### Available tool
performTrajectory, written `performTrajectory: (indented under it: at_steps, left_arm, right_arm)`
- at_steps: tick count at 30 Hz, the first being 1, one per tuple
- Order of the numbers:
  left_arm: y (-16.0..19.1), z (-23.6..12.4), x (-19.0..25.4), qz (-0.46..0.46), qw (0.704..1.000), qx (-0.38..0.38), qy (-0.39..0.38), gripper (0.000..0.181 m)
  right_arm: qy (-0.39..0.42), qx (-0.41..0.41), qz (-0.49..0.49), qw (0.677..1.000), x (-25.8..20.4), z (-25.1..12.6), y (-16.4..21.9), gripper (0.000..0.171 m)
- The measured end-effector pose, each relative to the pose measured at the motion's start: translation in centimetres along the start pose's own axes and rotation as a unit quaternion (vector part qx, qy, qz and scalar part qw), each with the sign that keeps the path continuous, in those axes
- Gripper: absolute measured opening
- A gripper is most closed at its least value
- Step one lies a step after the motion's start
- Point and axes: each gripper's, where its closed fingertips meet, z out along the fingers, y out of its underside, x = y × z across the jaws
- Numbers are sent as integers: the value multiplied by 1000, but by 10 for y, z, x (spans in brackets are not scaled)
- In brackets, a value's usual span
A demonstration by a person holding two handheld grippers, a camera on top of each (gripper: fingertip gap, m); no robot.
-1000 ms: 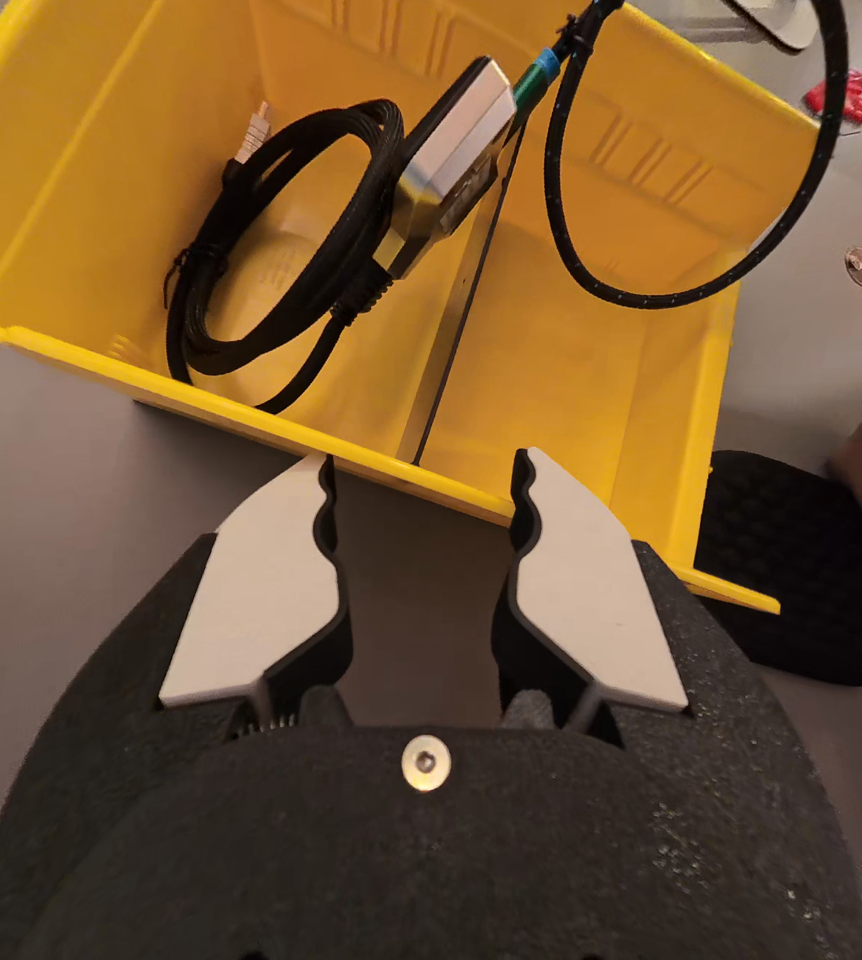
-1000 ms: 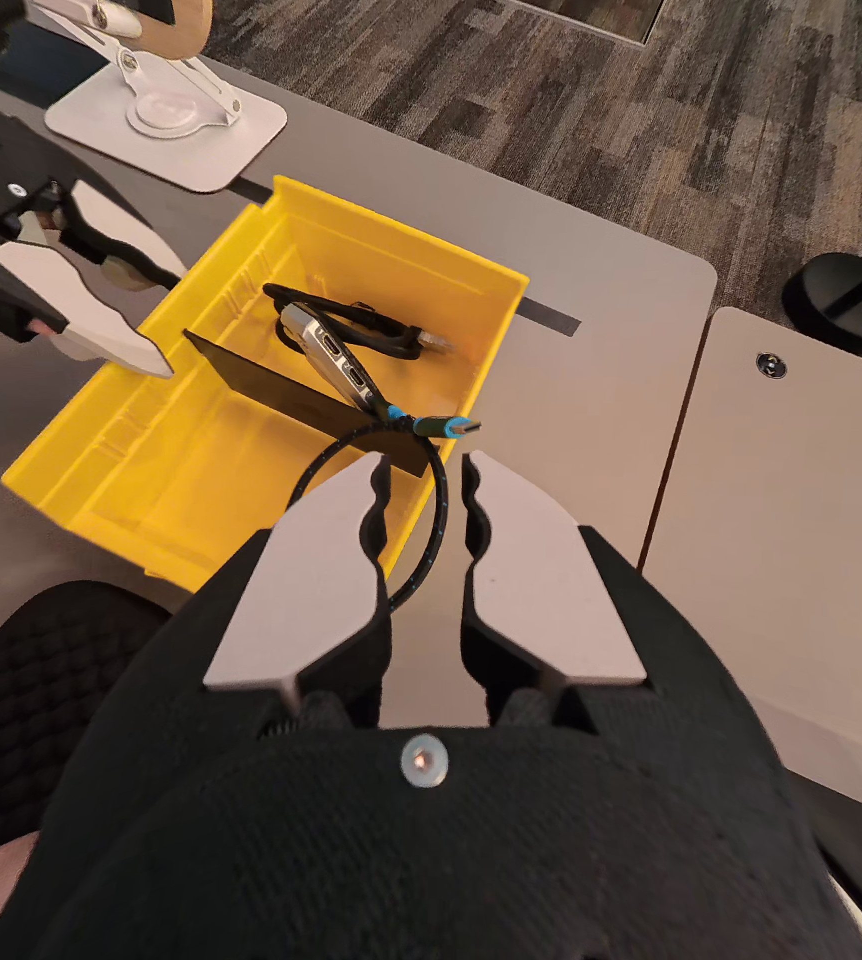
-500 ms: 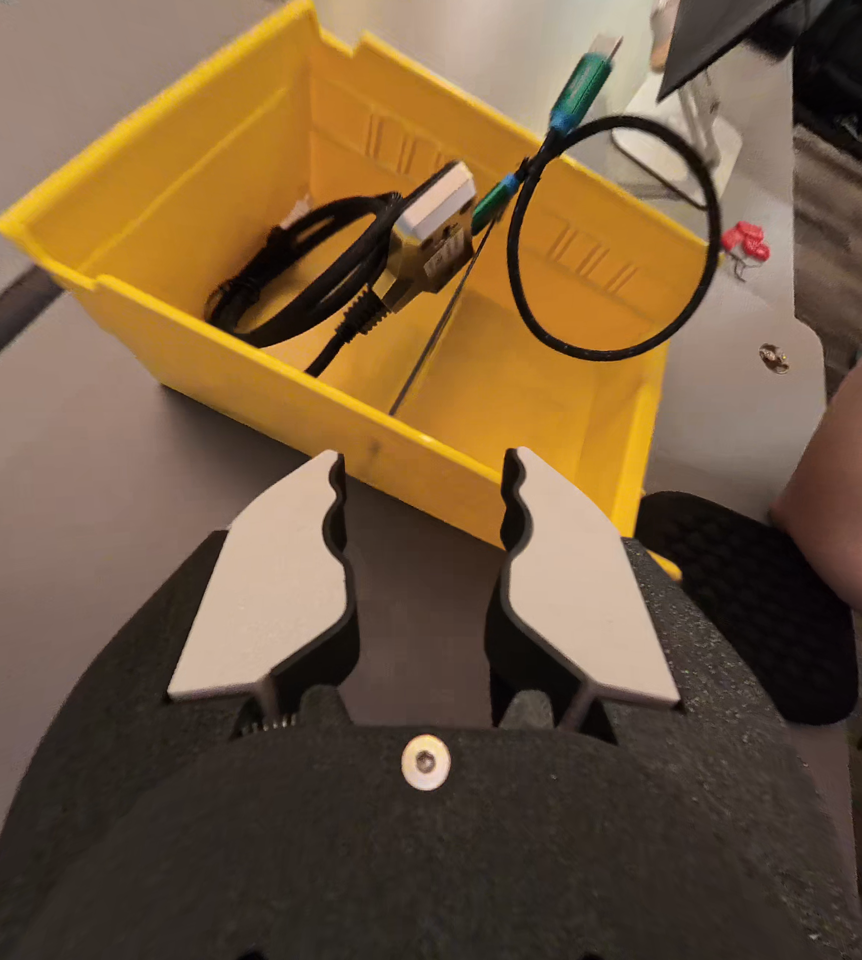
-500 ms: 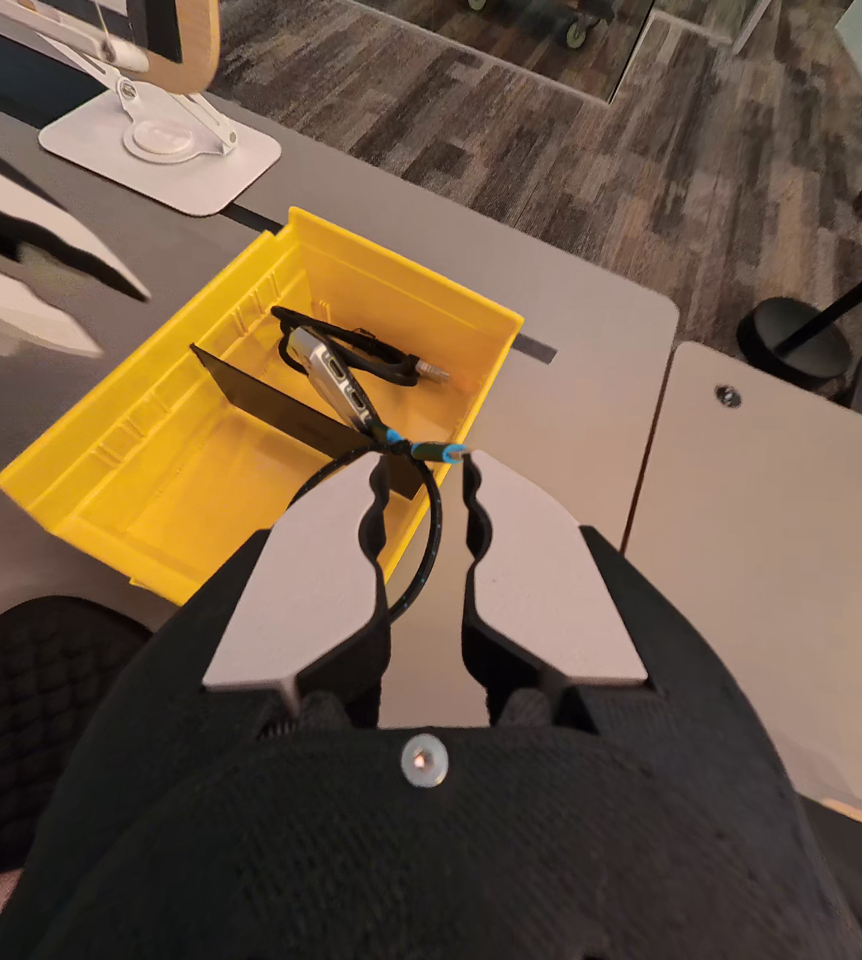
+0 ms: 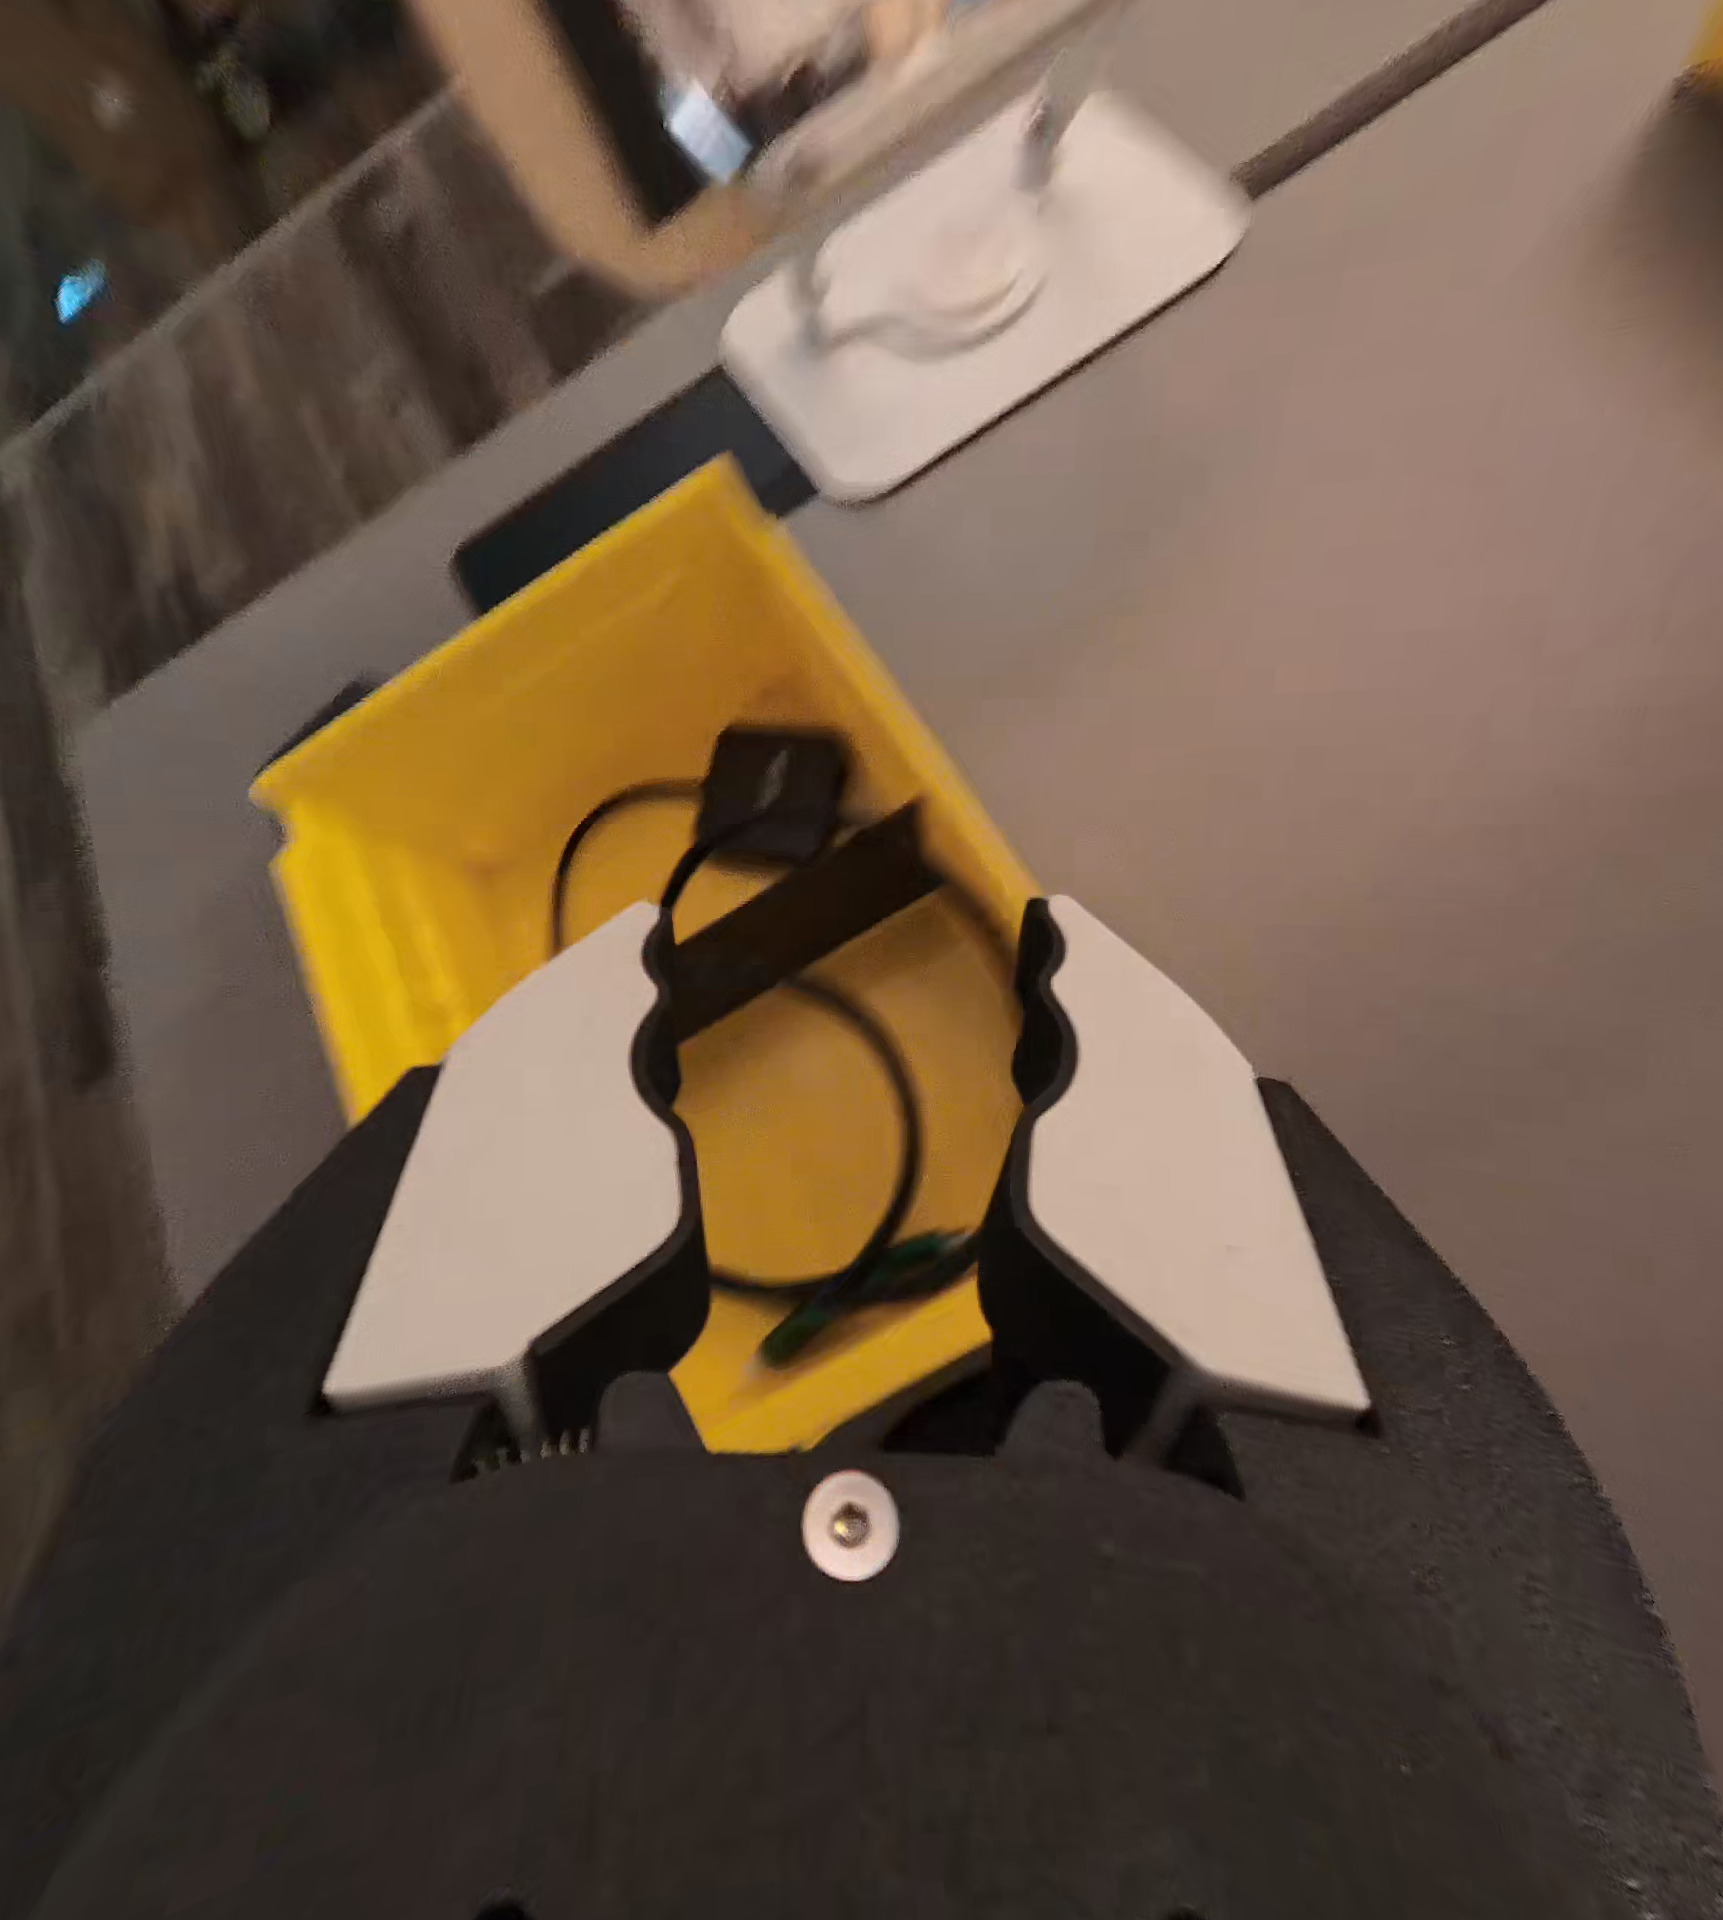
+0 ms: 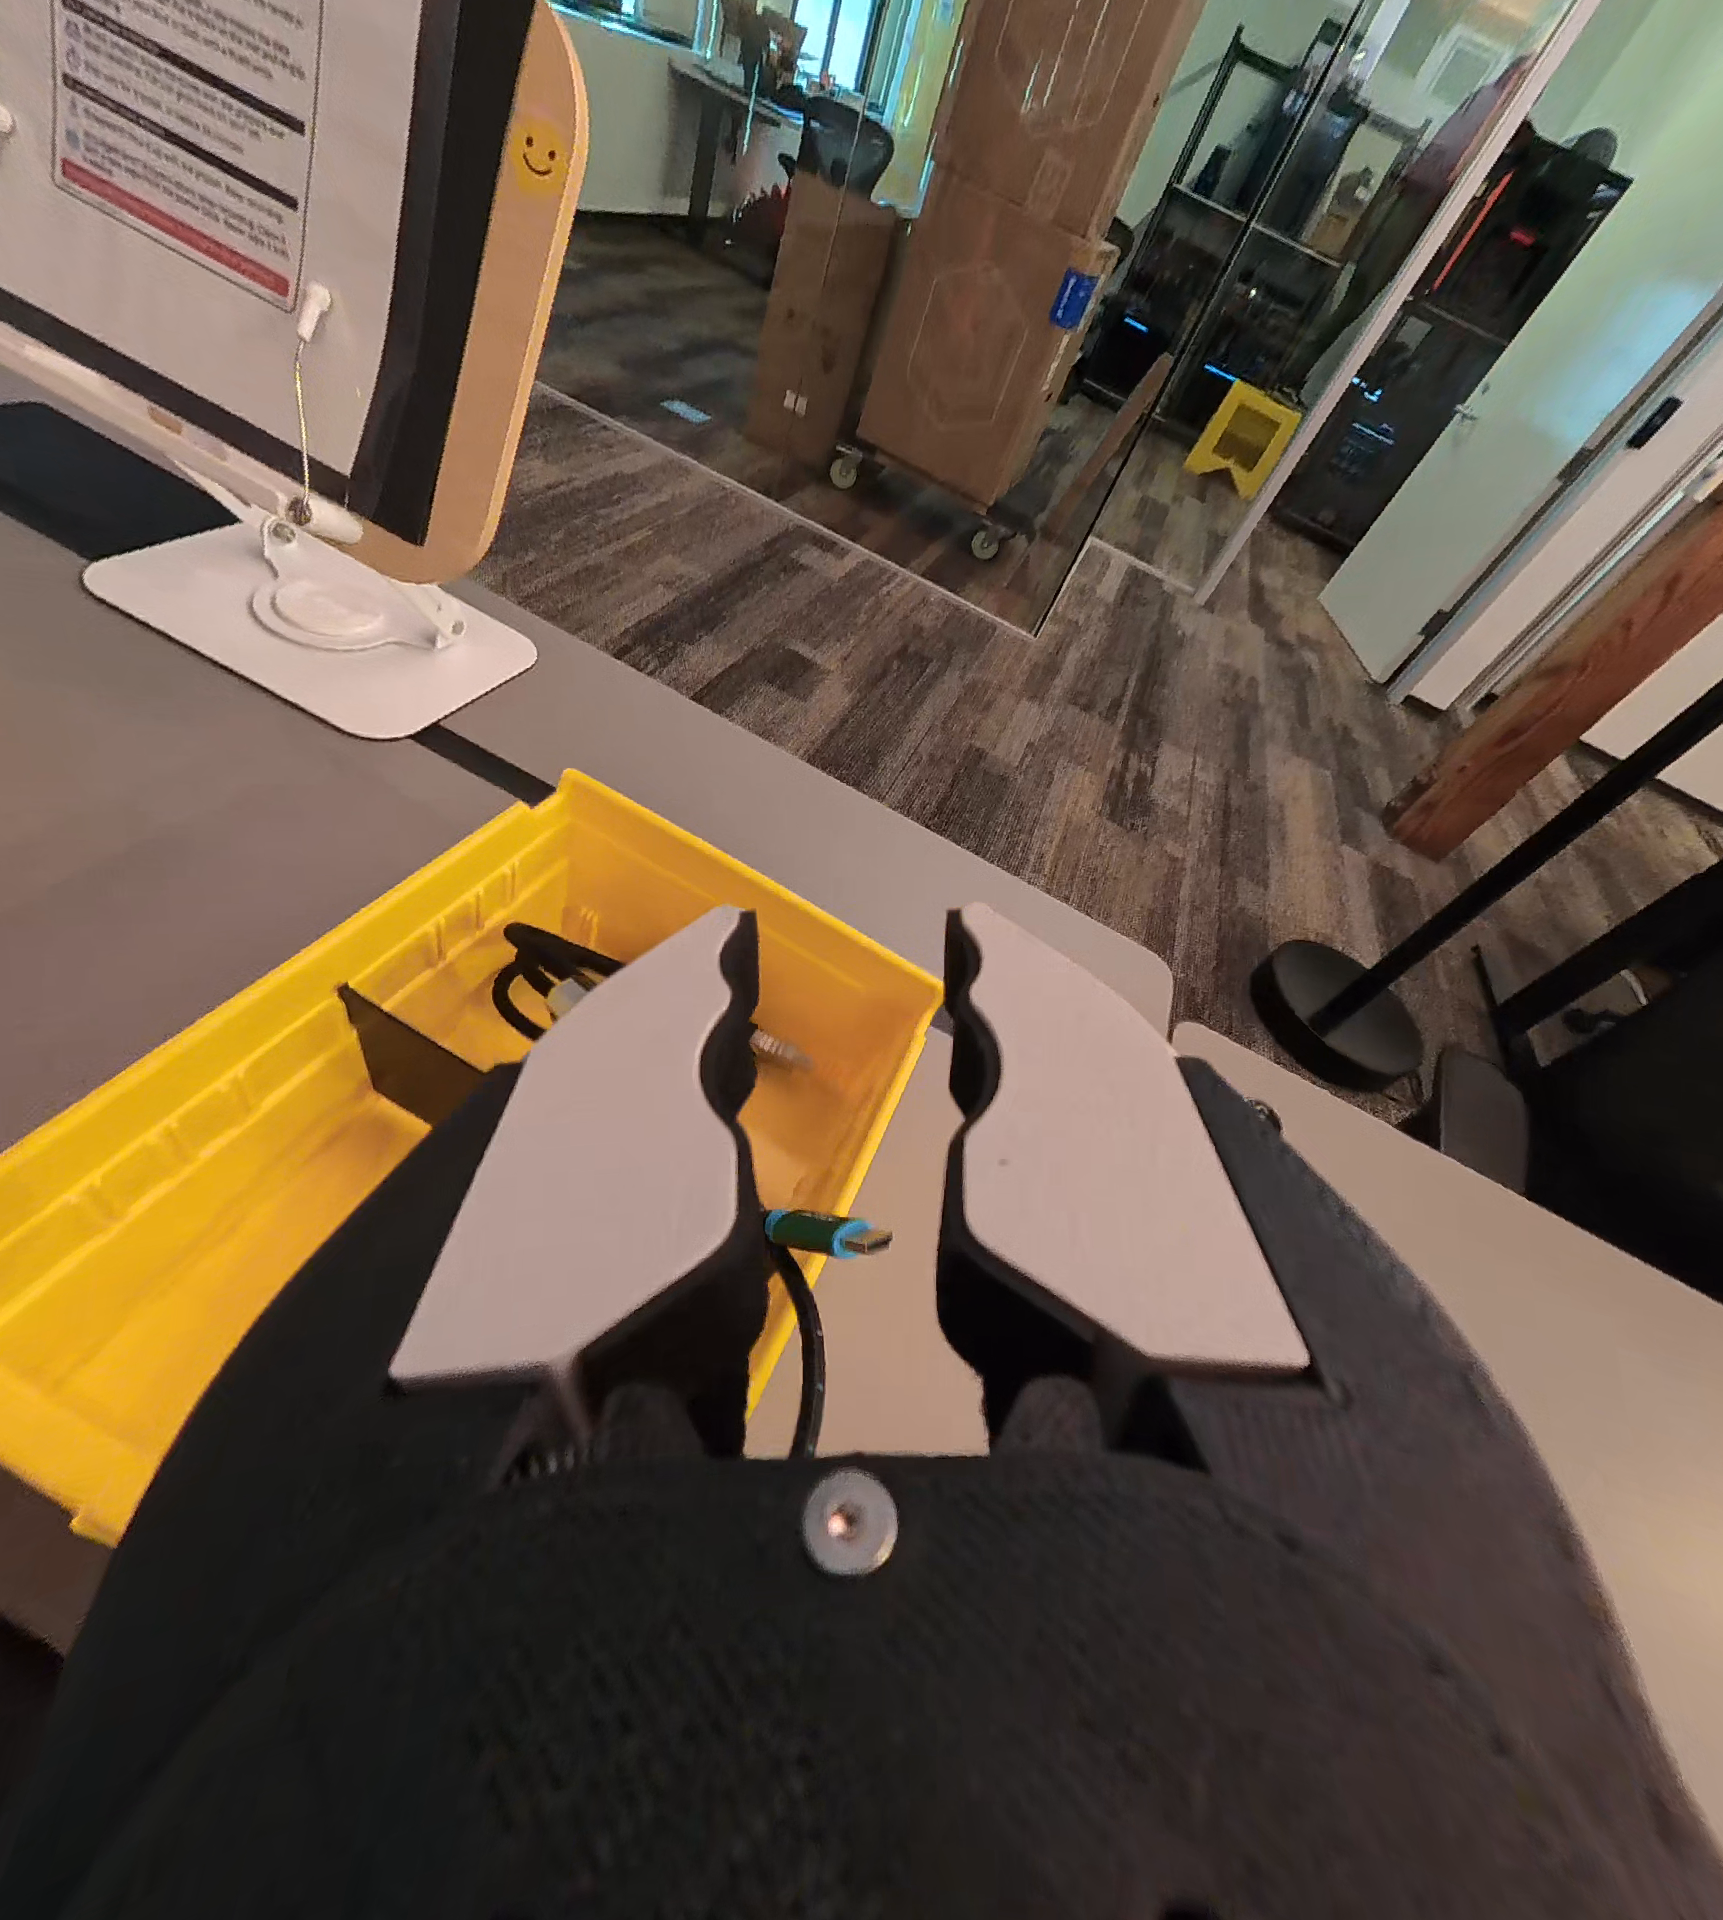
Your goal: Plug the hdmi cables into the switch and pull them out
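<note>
Left gripper [image 5: 841, 930]: flat pale-grey finger plates with wavy black inner edges, set in a grainy black foam-like body; fingers spread wide, nothing between them. The left wrist view is motion-blurred throughout.

Beyond and between the left fingers: a yellow bin [image 5: 483, 748] of smooth moulded plastic, rectangular, split by a thin black divider [image 5: 815, 914]. In the compartment nearer the fingers lies a looped black cable [image 5: 898, 1122] ending in a green plug [image 5: 857, 1309]. In the farther compartment sits a dark squarish block [image 5: 774, 795] with a thin cable curling off it; too blurred to say whether this is the switch. The near corners of the bin are hidden by the finger plates.

Right gripper [image 6: 846, 920]: same build; fingers released, with a gap between them. In that gap, a green-and-blue plug [image 6: 821, 1234] with a metal tip pointing toward the right finger; its black braided cable [image 6: 813, 1351] drops toward the gripper body. Whether the plug touches the left finger's inner edge cannot be told.

Left of and past the right fingers: the same bin, ribbed inner walls, on a matt grey worktop [image 6: 161, 821]. A black coiled cable [image 6: 535, 971] lies in its far compartment, mostly covered by the left finger. Farther left, a white flat stand base [image 6: 317, 644] carries a wood-edged board [image 6: 514, 312], cut off at the top.
</note>
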Motion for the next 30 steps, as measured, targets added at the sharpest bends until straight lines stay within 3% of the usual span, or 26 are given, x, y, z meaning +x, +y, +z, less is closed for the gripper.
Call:
performTrajectory:
  at_steps: [1, 6, 10, 16, 20, 26, 30]
  left_arm:
    - [13, 3, -16, 6, 1000, -18, -16, 62]
    - [33, 39, -48, 59, 994, -89, 14, 57]
    - [22, 73, -49, 58, 989, -116, 75, 57]
    - [18, 111, -65, 121, 976, -167, 65, 55]
    - [28, 120, -47, 155, 961, -192, 126, 57]
    - [36, 138, -37, 194, 950, -206, 131, 50]
    - [39, 150, -35, 219, 945, -209, 122, 33]
  right_arm:
    - [3, -1, 0, 1000, 0, 2, 0, 35]
    - [13, -31, -30, 999, -2, 8, 9, 36]
    - [20, -31, -54, 998, -5, 9, 5, 37]
    - [8, -15, -64, 998, -14, 15, -4, 37]
    - [3, -26, -72, 997, -16, 19, 0, 37]
    - [-6, -28, -74, 997, -19, 24, 1, 37]
    - [-11, -36, -80, 996, -23, 28, 3, 37]
